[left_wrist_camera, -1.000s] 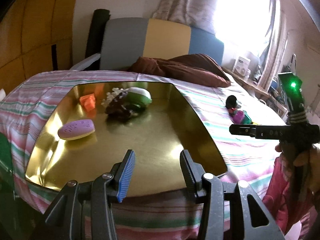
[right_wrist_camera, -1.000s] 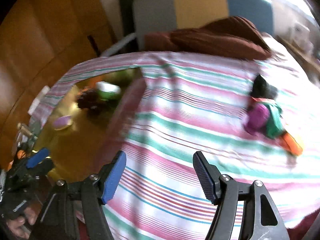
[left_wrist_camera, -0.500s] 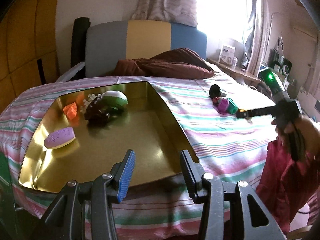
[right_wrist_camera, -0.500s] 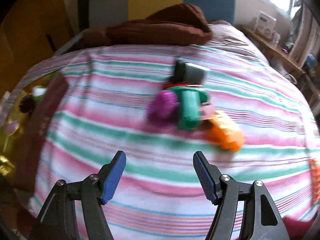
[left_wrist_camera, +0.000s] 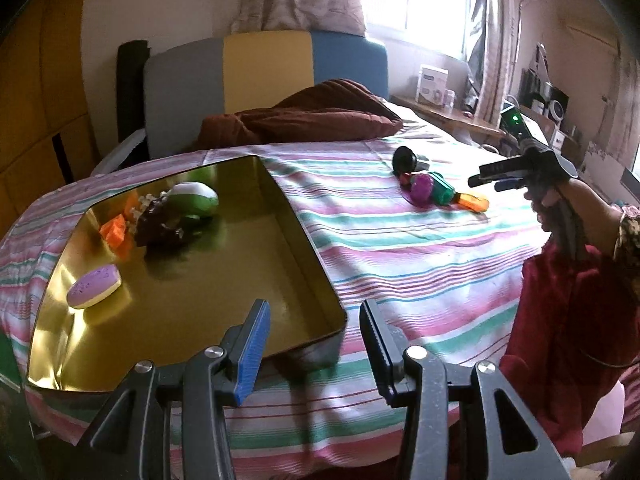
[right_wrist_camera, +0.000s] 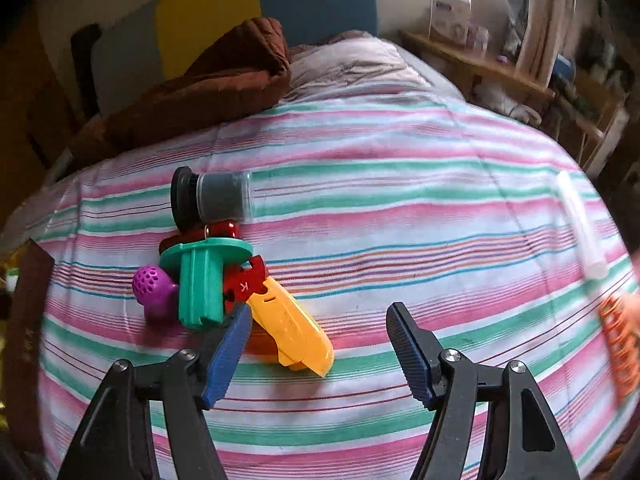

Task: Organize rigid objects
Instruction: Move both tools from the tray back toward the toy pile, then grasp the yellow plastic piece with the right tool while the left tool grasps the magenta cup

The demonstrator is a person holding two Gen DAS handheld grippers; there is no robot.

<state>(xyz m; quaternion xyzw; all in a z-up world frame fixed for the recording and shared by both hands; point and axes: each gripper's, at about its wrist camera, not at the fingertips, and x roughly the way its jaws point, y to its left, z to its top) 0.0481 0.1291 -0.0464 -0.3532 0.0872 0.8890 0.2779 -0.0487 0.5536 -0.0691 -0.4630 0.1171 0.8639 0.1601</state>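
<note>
Nothing is held by the right gripper (right_wrist_camera: 318, 342), whose jaws stand wide apart just above the striped bedspread (right_wrist_camera: 400, 240). Directly ahead of its left finger, almost touching it, lies a yellow-orange plastic piece (right_wrist_camera: 294, 330). Just beyond, a red piece (right_wrist_camera: 248, 282), a green ribbed peg with a round flange (right_wrist_camera: 202, 280) and a purple knobbed toy (right_wrist_camera: 154, 288) are clustered in contact, and a dark cylinder with a black disc end (right_wrist_camera: 216, 200) lies farther still. A white tube (right_wrist_camera: 582, 224) rests well off to the right.

The left gripper (left_wrist_camera: 316, 346) is likewise wide open and empty, hanging over the near right corner of the gold tray (left_wrist_camera: 312, 240). Inside the tray, forward and to the left, a purple oval piece (left_wrist_camera: 94, 290) is seen, then an orange block (left_wrist_camera: 114, 230), a dark brown lump (left_wrist_camera: 160, 222) and a green-and-white object (left_wrist_camera: 194, 198) at the far side.

The task is judged to be partly done: four or so items are gathered in the tray, while the cluster ahead of the right gripper and the tube remain to be carried across.
</note>
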